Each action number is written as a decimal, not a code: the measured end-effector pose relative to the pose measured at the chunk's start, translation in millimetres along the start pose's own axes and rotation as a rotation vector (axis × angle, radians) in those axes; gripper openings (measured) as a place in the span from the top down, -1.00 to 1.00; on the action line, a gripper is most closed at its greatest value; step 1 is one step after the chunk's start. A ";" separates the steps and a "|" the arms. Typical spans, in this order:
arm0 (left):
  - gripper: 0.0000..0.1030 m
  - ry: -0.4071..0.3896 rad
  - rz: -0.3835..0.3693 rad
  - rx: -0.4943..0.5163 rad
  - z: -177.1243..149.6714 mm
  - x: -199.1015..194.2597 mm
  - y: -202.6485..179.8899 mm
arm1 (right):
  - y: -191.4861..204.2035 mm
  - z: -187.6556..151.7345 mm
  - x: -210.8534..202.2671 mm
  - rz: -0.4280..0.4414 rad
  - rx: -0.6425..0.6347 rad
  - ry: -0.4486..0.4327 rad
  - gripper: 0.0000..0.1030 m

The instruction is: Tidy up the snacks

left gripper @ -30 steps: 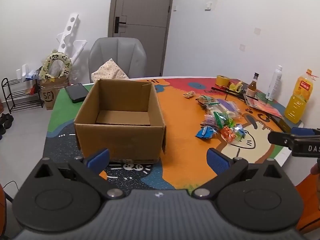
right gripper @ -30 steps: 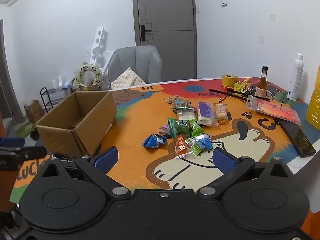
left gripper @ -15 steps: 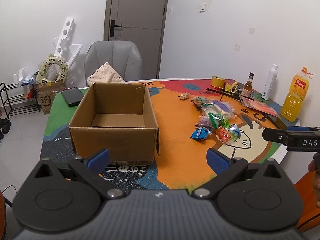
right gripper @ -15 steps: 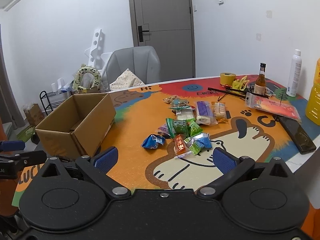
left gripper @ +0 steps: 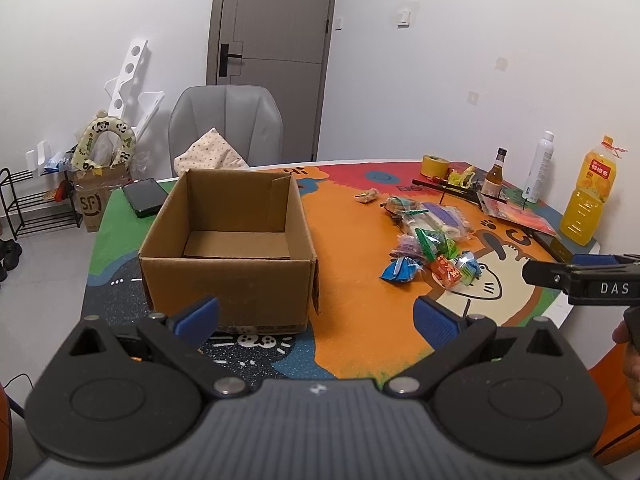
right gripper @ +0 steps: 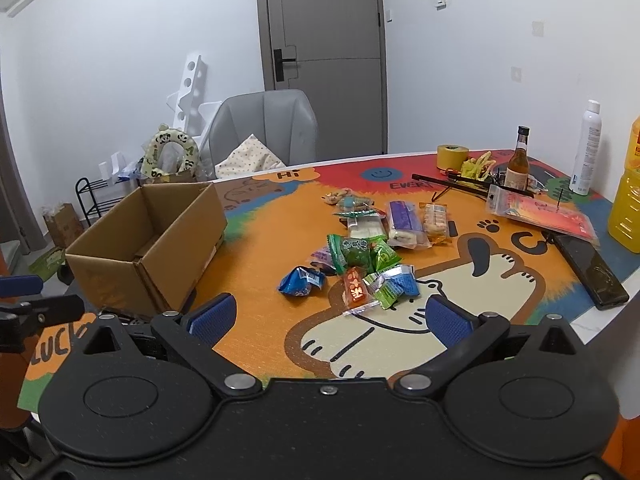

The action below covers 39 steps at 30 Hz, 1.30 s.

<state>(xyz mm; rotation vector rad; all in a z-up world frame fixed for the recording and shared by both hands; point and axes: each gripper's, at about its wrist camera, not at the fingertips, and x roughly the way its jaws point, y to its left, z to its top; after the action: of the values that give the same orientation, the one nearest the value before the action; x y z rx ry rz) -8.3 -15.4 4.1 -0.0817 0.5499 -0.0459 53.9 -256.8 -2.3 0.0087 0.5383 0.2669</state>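
Snacks (right gripper: pixel 360 256) lie heaped mid-table, wrappers overlapping so the lower packets are half hidden. At far left, my left claw (left gripper: pixel 316 316) hangs wide open and empty before the open cardboard box (left gripper: pixel 228 248). A dark phone (left gripper: pixel 144 196) lies behind the box. The table (right gripper: pixel 256 256) wears a bright cartoon cover; a grey chair (right gripper: pixel 264 128) and door stand beyond. My right claw (right gripper: pixel 332 316) gapes empty just short of the heap. Bottles (right gripper: pixel 518 160) crowd the right, where the oil jug (right gripper: pixel 628 200) is cut off.
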 end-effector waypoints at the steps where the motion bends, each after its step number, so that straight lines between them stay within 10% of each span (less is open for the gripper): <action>1: -0.99 -0.002 -0.001 -0.001 0.2 0.0 0.1 | -0.3 0.0 0.2 0.000 0.002 0.004 -1.00; 39: -0.93 0.015 -0.206 0.023 12.1 91.4 -63.2 | -60.2 -13.7 46.7 0.003 0.065 0.023 -0.90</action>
<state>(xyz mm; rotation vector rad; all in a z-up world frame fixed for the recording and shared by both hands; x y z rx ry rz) 74.5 -83.6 -27.5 -0.1155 0.5539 -0.2531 100.5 -303.9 -42.4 0.0696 0.5701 0.2526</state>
